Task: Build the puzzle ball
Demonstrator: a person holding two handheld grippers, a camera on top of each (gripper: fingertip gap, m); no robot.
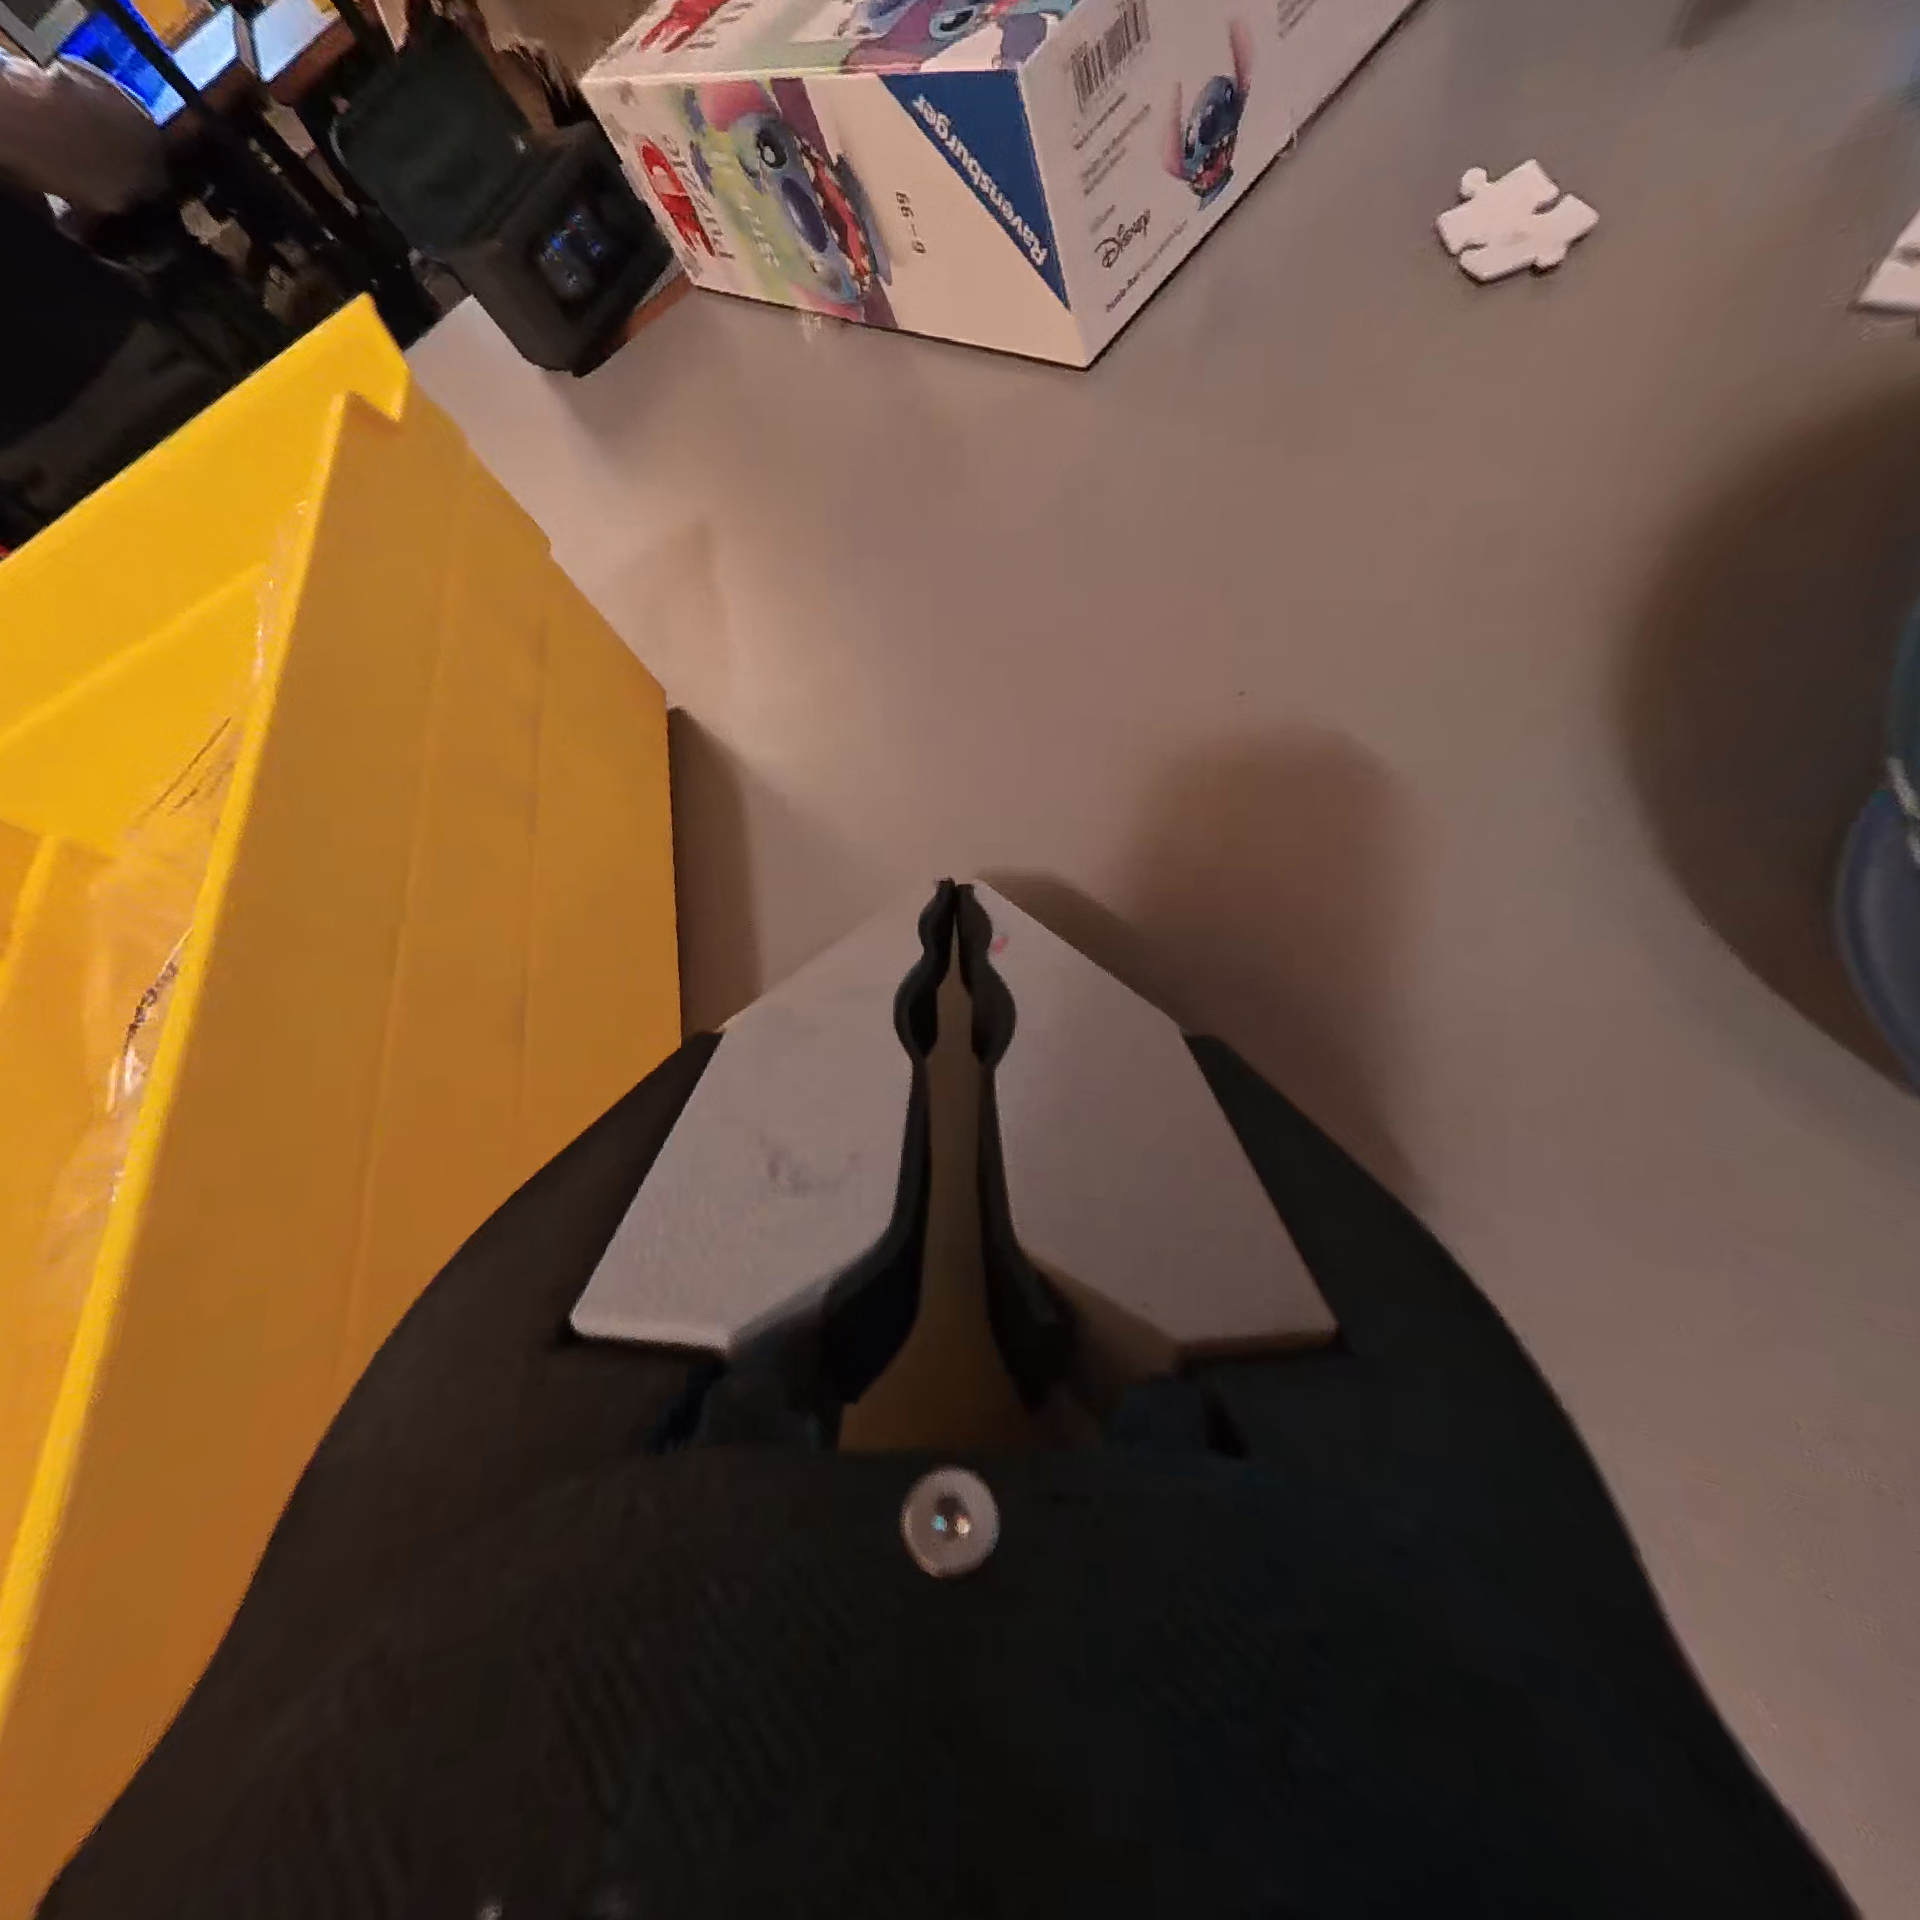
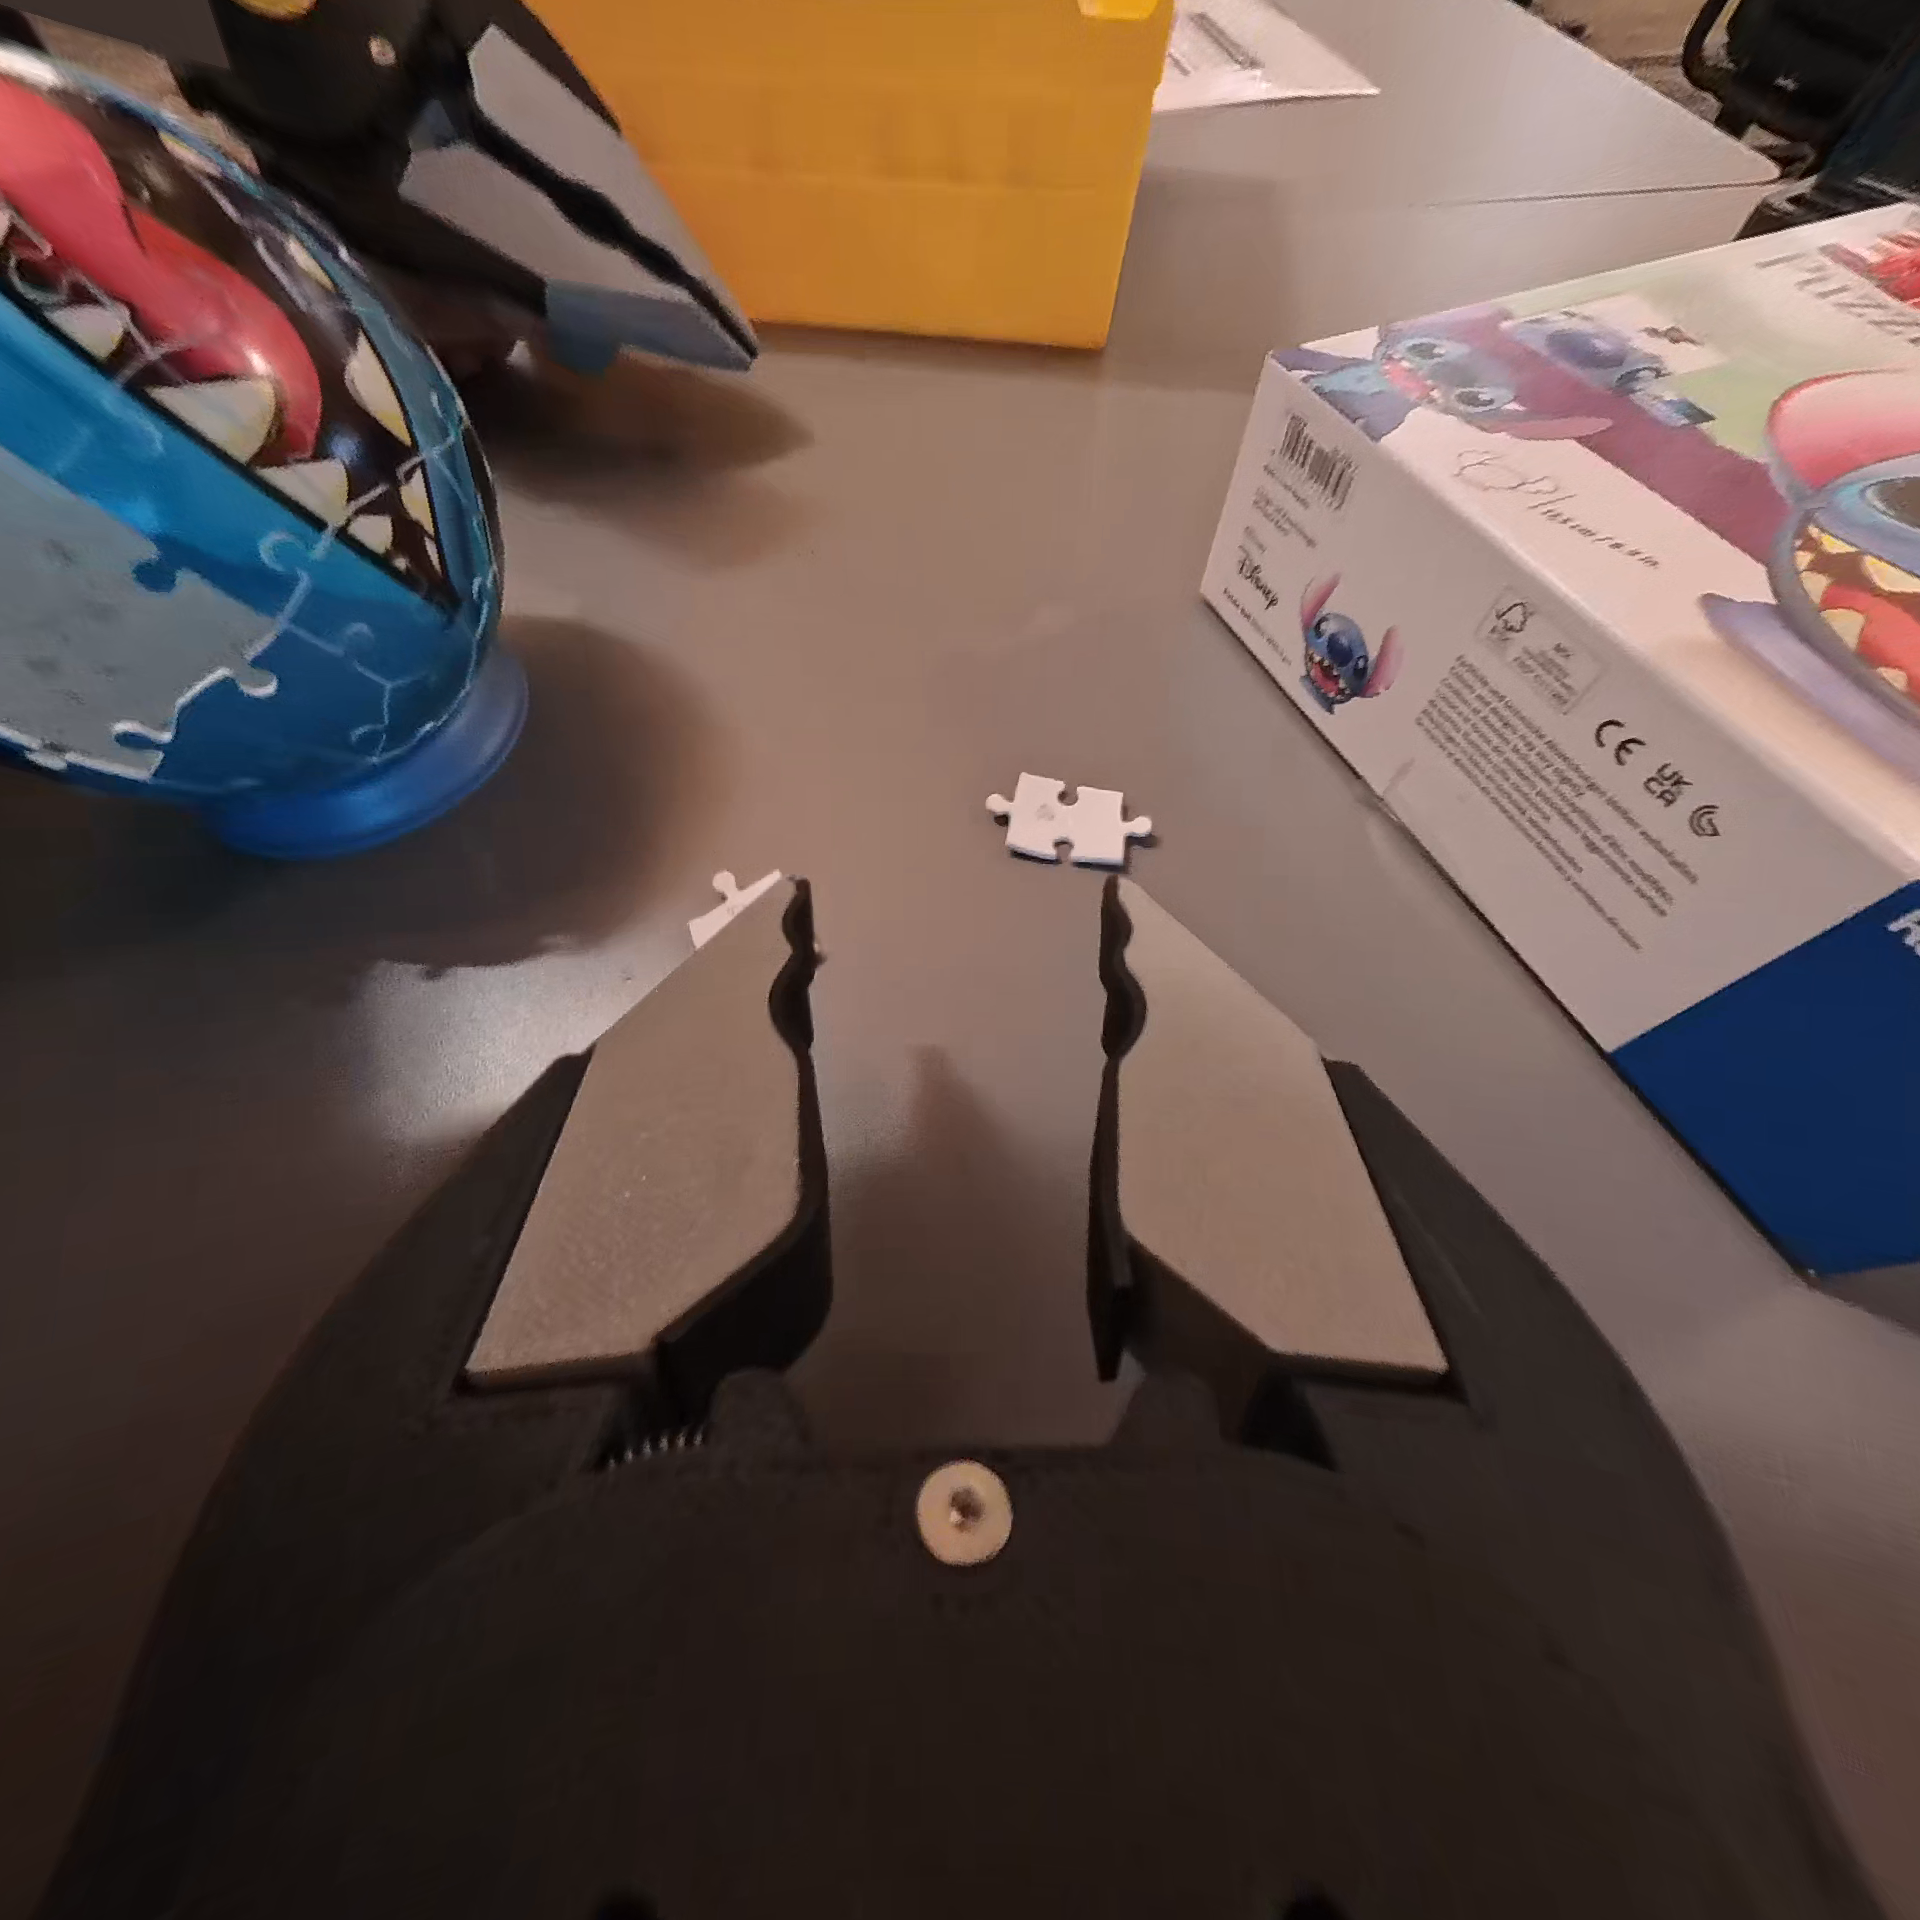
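Observation:
The partly built puzzle ball [image 2: 208, 468], blue with a red and black mouth picture, rests tilted on its blue ring stand [image 2: 395, 769] at the left; its edge shows in the left wrist view [image 1: 1881, 883]. Two joined white pieces [image 2: 1070, 821] lie face down on the grey table just beyond my right gripper [image 2: 956, 899], which is open and empty. Another white piece [image 2: 738, 899] is partly hidden behind its left finger. My left gripper [image 1: 956, 894] is shut with nothing visible between its tips, beside the yellow bin; it also shows in the right wrist view [image 2: 582, 239]. The joined white pieces [image 1: 1517, 223] show far right.
A yellow bin [image 1: 260, 831] stands close on the left gripper's left and at the back of the right wrist view [image 2: 914, 187]. The puzzle box [image 2: 1610, 623] lies at the right, and it shows far ahead in the left wrist view [image 1: 935, 177]. A paper sheet [image 2: 1247, 52] lies behind the bin. The grippers' ends are close to 25 centimetres from one another.

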